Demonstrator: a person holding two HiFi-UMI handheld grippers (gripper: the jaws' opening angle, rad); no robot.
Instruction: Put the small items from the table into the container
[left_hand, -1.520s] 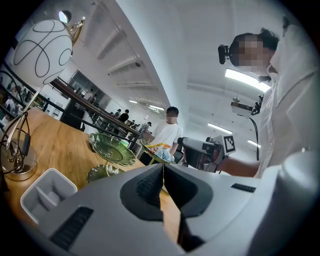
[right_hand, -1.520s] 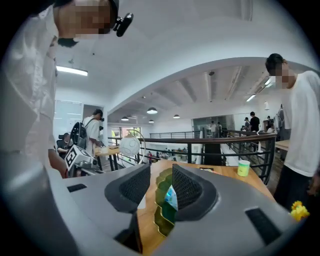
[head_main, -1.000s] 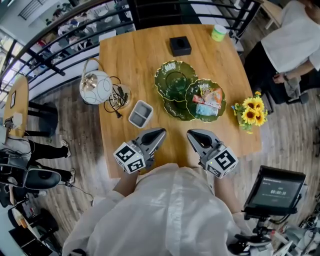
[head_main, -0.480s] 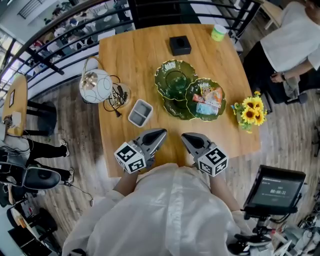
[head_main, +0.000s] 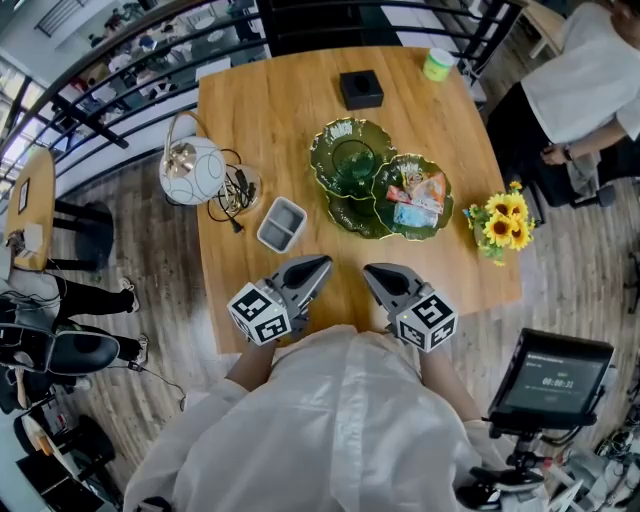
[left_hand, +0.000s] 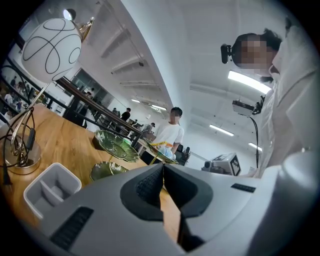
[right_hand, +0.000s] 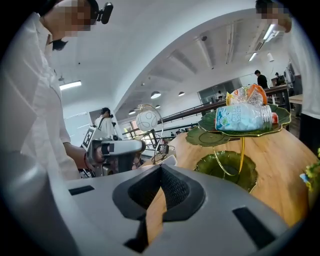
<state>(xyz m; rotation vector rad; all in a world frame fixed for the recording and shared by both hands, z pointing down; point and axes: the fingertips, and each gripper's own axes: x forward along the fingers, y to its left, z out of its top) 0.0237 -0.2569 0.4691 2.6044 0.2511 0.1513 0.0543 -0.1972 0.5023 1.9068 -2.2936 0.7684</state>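
Observation:
A green tiered stand of leaf-shaped dishes (head_main: 350, 160) stands mid-table. Its right dish (head_main: 440, 215) holds several snack packets (head_main: 415, 198), seen in the right gripper view as a clear packet (right_hand: 244, 118) on a raised dish. A small grey divided container (head_main: 281, 226) sits left of the stand; it appears low left (left_hand: 50, 186) in the left gripper view. My left gripper (head_main: 322, 264) and right gripper (head_main: 370, 272) hover side by side over the table's near edge. Both are shut with nothing between their jaws (left_hand: 163, 167) (right_hand: 161, 167).
A white globe lamp (head_main: 192, 172) with tangled black cables (head_main: 235, 195) stands at the table's left edge. A black box (head_main: 360, 90) and a green cup (head_main: 437, 65) sit at the far side, sunflowers (head_main: 500, 225) at the right edge. A person sits beyond the far right corner.
My right gripper has shifted a little left and lower and rolled slightly, then held still. The left gripper has not moved.

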